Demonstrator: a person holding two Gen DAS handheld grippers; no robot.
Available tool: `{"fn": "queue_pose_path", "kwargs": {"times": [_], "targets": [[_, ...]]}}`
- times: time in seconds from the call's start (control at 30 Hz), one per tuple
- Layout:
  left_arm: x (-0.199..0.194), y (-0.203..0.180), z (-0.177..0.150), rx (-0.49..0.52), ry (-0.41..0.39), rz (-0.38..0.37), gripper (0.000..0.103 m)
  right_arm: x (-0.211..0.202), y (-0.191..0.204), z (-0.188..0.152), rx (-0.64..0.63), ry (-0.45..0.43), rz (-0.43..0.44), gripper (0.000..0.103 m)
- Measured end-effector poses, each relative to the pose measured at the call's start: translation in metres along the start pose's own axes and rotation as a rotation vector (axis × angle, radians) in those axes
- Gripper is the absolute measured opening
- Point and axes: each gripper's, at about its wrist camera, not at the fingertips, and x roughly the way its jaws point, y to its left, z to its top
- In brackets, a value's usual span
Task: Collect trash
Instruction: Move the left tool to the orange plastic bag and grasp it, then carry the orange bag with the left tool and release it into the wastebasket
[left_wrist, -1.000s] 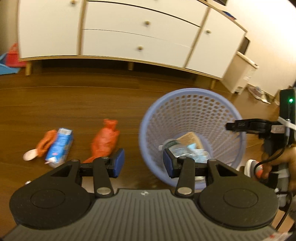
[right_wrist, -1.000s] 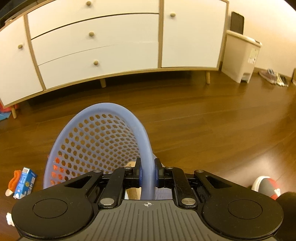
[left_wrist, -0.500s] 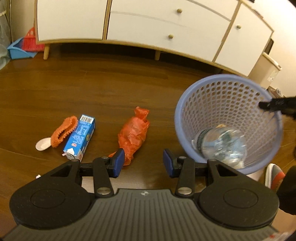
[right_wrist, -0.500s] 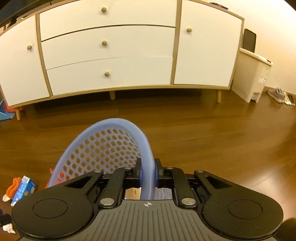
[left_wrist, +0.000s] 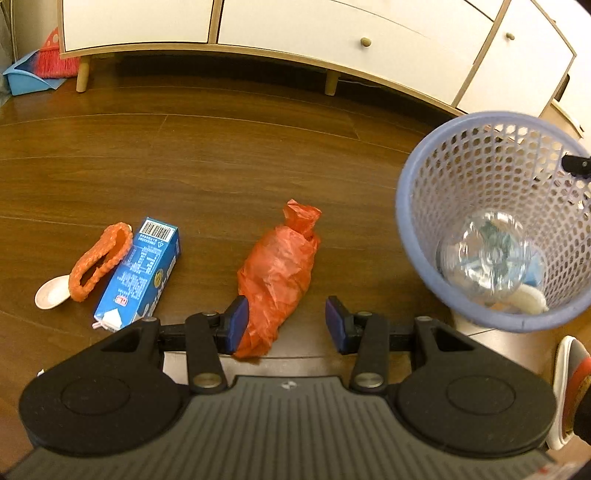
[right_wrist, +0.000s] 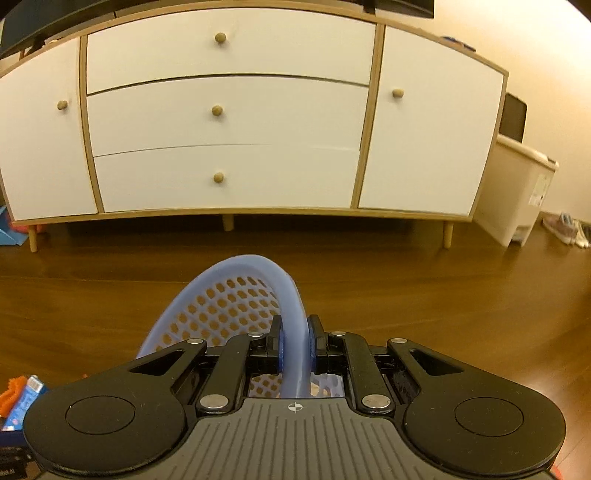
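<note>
Left of the left gripper (left_wrist: 286, 321), a blue carton (left_wrist: 138, 273) is seen; its jaws are spread, the red bag (left_wrist: 277, 273) lying between them beside the left pad. To the right, the basket (left_wrist: 410, 236) rim (right_wrist: 295, 332) is pinched by the right gripper (right_wrist: 295, 345).

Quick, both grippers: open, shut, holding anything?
Left gripper: jaws open, empty, an orange plastic bag on the floor between them.
Right gripper: jaws shut on the rim of the blue basket.
</note>
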Motion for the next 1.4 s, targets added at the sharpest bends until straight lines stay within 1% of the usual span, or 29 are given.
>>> {"fn": "queue_pose_path", "kwargs": {"times": [0.13,0.3,0.5,0.57,0.6,0.67,0.7,0.73,0.77,0.83,0.93,1.07,1.17,1.3,1.4], "targets": [[0.019,-0.001,-0.002,0.024,0.022,0.006,0.041,-0.001,-0.014,-0.006,0.02,-0.013,-0.005,0.009],[0.046,-0.004,-0.009,0.066,0.046,0.029,0.048,-0.004,-0.04,-0.011,0.067,0.001,-0.044,0.009],[0.076,-0.005,-0.02,0.127,0.087,0.09,0.047,-0.004,-0.061,-0.013,0.121,0.014,-0.067,0.009],[0.083,-0.004,-0.022,0.133,0.086,0.098,0.044,-0.005,-0.061,-0.014,0.113,0.012,-0.07,0.009],[0.086,-0.004,-0.022,0.136,0.09,0.099,0.04,-0.006,-0.06,-0.014,0.107,0.01,-0.071,0.009],[0.091,-0.001,-0.022,0.13,0.096,0.101,0.029,-0.007,-0.058,-0.015,0.096,0.005,-0.069,0.009],[0.092,0.0,-0.022,0.12,0.099,0.096,0.018,-0.007,-0.057,-0.015,0.089,0.003,-0.067,0.009],[0.092,0.002,-0.021,0.107,0.098,0.089,0.016,-0.007,-0.056,-0.015,0.085,0.002,-0.064,0.009],[0.091,0.003,-0.02,0.094,0.091,0.085,0.015,-0.007,-0.056,-0.015,0.081,0.001,-0.061,0.009],[0.086,0.006,-0.021,0.079,0.076,0.072,0.007,-0.004,-0.059,-0.013,0.079,0.002,-0.052,0.009],[0.075,0.008,-0.02,0.065,0.051,0.068,0.003,-0.006,-0.056,-0.014,0.069,-0.001,-0.046,0.009],[0.053,0.005,-0.015,0.083,0.015,0.064,0.001,-0.005,-0.058,-0.015,0.061,-0.001,-0.04,0.009],[0.03,-0.001,-0.008,0.099,-0.034,0.051,0.0,-0.006,-0.061,-0.014,0.061,0.002,-0.034,0.009],[0.001,-0.014,0.006,0.117,-0.102,0.015,0.0,-0.007,-0.064,-0.015,0.069,0.006,-0.033,0.009],[-0.02,-0.032,0.019,0.145,-0.15,-0.025,0.0,-0.009,-0.066,-0.017,0.08,0.01,-0.031,0.009]]}}
